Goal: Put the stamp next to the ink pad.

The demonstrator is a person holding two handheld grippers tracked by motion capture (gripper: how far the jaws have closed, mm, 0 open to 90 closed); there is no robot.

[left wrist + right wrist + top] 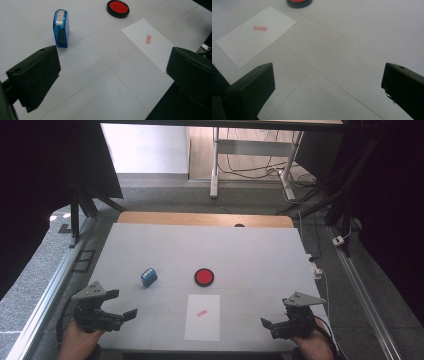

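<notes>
While the counter [260, 255] lies white under the high view, a round black pad [204, 277] sits near its middle, its well filled with red ink. At about nine o'clock from the pad, well apart, stands a blue stamp [148, 277]. At six o'clock from the pad, near the front edge, a white sheet [202, 317] lies flat with a small red print [201, 313] on its upper half.

The left tool [122, 306] is held at eight o'clock of the counter, jaws wide apart and empty. In the left gripper view the stamp [61, 27] stands just beyond the left jaw, apart from it, with the pad [118, 8] and sheet [150, 43] farther off.

The right tool [272, 320] is held at four o'clock, jaws likewise spread and empty. In the right gripper view bare counter [352, 50] lies between them, the sheet [257, 35] off at ten o'clock.
</notes>
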